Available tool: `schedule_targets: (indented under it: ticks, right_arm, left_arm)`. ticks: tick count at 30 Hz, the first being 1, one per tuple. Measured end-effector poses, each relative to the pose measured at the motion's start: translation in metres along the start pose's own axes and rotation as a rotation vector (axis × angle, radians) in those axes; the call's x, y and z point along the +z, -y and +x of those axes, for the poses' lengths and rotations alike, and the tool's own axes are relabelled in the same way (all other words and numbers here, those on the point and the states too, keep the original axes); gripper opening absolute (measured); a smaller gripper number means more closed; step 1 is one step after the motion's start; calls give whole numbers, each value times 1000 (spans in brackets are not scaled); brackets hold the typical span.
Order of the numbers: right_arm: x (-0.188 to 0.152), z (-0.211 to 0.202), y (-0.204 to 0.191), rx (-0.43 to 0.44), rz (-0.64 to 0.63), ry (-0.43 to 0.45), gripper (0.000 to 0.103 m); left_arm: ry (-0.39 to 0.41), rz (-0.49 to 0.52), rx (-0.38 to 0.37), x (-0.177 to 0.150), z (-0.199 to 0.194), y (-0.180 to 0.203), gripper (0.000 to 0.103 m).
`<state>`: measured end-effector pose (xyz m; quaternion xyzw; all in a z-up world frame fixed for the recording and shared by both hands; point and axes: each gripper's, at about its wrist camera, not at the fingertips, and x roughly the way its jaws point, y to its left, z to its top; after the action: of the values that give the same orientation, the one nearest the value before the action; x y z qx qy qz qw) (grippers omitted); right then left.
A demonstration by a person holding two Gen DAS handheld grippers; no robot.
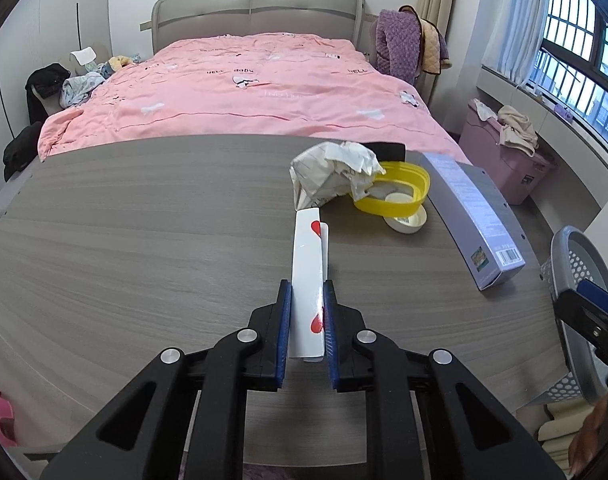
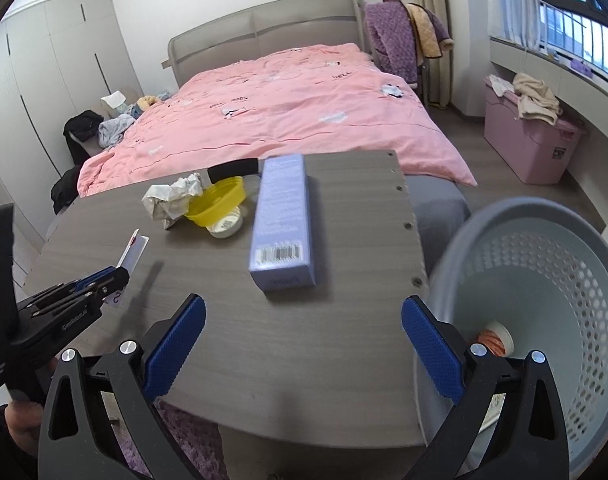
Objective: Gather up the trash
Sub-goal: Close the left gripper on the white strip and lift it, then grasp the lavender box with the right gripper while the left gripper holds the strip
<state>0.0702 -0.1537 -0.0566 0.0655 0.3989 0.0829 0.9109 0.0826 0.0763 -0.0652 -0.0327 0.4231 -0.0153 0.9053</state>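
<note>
My left gripper (image 1: pixel 307 294) is shut on a white playing card with red hearts (image 1: pixel 308 276), held edge-up above the grey wooden table (image 1: pixel 143 248); from the right wrist view the same card (image 2: pixel 132 255) sticks out of the left gripper (image 2: pixel 117 274). A crumpled paper wad (image 1: pixel 334 174) leans on a yellow bowl (image 1: pixel 400 192) over a white tape roll (image 1: pixel 406 222). A long lavender box (image 2: pixel 281 224) lies mid-table. My right gripper (image 2: pixel 304 320) stands open over the table's near edge, nothing between its fingers. The grey perforated basket (image 2: pixel 552 280) beside it holds a small cup (image 2: pixel 498 338).
A bed with a pink quilt (image 1: pixel 247 92) lies just beyond the table. A pink storage bin (image 2: pixel 532 144) with clothes stands by the window ledge. Clothes pile at the bed's left side. A purple rug (image 2: pixel 175 432) shows under the table.
</note>
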Motion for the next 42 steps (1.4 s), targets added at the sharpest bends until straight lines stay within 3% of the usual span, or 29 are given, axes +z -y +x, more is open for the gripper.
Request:
schedule_targets:
  ticks: [8, 20, 25, 33, 38, 40, 42]
  right_arm:
    - [31, 41, -23, -14, -42, -11, 97]
    - [56, 99, -26, -159, -59, -72, 92]
    - [57, 111, -20, -179, -49, -114, 80]
    - [58, 119, -19, -187, -66, -145, 72]
    - [56, 118, -23, -184, -81, -128, 55]
    - [56, 116, -25, -179, -86, -125, 43]
    - [55, 115, -26, -177, -91, -125, 43]
  left_arm:
    - [34, -15, 3, 7, -9, -10, 15]
    - [24, -45, 5, 5, -3, -21, 15]
    - [19, -55, 5, 4, -1, -24, 15]
    - [5, -58, 10, 3, 3, -25, 15]
    - [6, -72, 16, 3, 3, -30, 15]
    - [4, -76, 16, 2, 4, -32, 15]
    - [4, -76, 16, 1, 4, -33, 15]
